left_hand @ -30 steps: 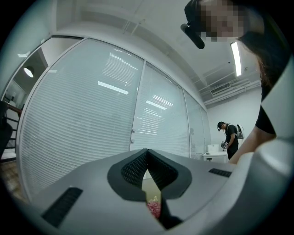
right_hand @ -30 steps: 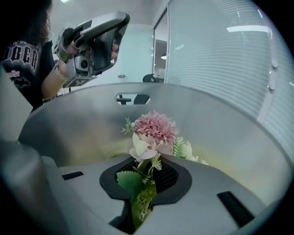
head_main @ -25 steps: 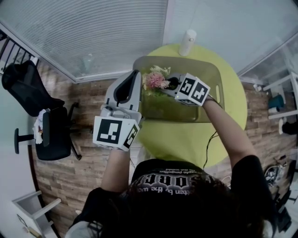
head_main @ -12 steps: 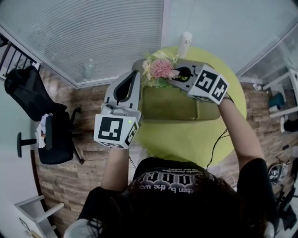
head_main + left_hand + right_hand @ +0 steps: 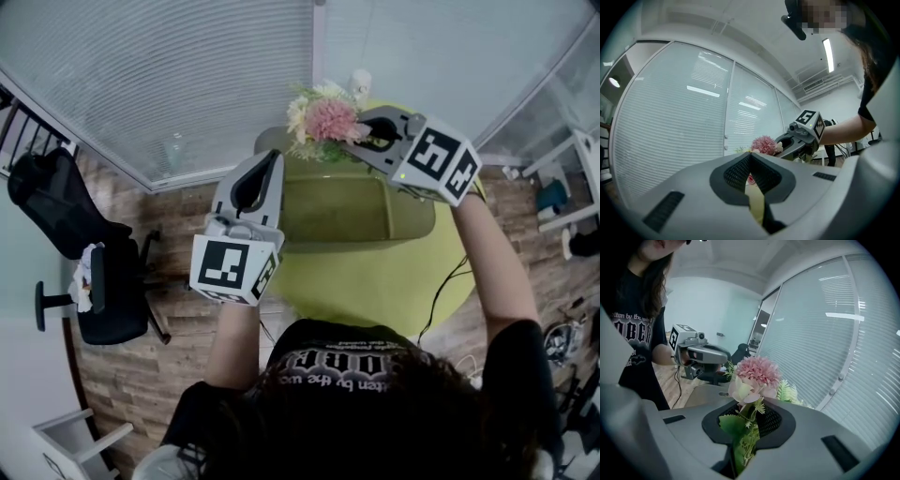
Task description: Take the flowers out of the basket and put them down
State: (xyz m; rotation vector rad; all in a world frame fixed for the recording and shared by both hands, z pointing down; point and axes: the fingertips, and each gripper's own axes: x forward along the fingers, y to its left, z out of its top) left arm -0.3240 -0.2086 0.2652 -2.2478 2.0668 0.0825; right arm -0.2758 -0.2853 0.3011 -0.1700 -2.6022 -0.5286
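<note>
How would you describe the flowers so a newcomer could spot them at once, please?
Find the round yellow-green table beside the window blinds. Above its far edge, the right gripper grips the flowers: a pink pompom bloom with cream petals and green leaves. Nothing else there is pink.

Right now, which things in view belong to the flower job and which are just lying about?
Job in hand:
- flowers, clamped in the right gripper, out of the basket
- basket
- table under the basket, the likely put-down spot

Lying about:
- white bottle at the table's far edge
- office chair on the floor
- left gripper, shut, holding nothing
</note>
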